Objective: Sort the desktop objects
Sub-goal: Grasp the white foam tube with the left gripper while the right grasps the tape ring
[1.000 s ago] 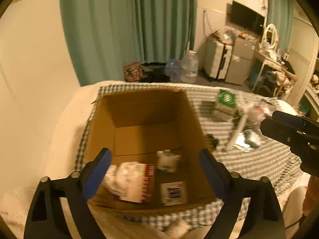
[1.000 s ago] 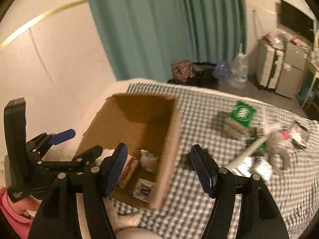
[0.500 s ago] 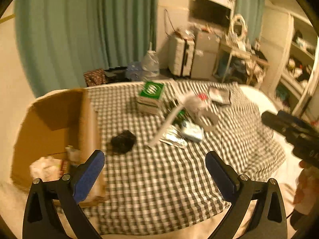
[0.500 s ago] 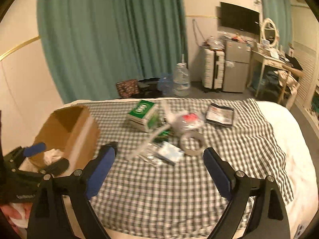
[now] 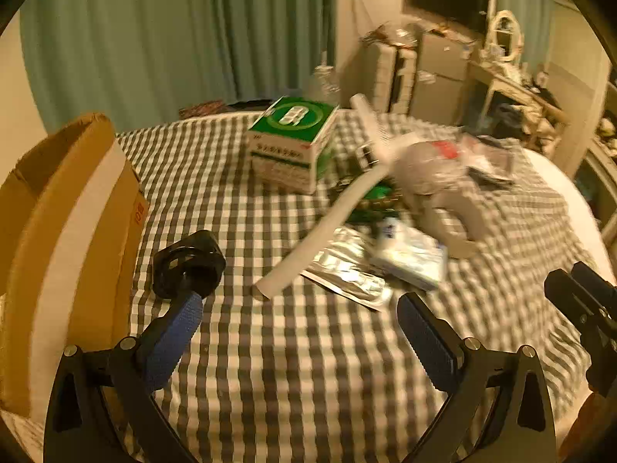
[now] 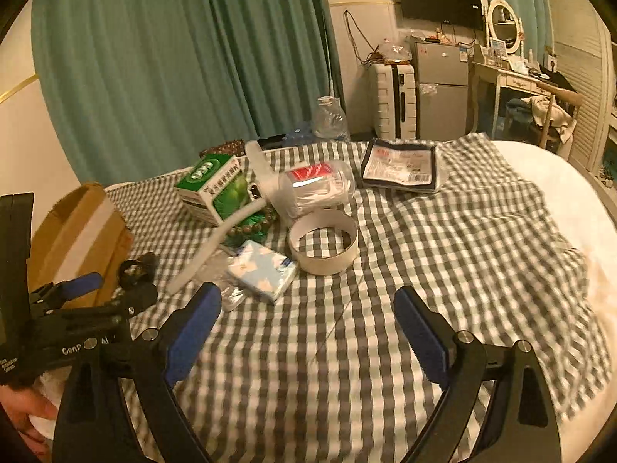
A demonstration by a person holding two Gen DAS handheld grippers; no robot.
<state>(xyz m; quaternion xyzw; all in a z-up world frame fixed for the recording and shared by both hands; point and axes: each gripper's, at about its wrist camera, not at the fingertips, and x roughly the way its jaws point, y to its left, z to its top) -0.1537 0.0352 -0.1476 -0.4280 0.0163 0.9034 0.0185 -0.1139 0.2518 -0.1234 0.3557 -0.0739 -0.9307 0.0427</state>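
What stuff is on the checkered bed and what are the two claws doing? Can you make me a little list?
left claw: open, empty, above the cloth
right claw: open, empty
cardboard box: at the left edge
black object: beside the cardboard box
green and white box: next to a white tube
tape ring: lying flat
blue tissue pack: left of the tape ring

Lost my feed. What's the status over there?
Left gripper open, empty. Right gripper open, empty. Small black object on checked cloth beside brown cardboard box. Nothing in the way.
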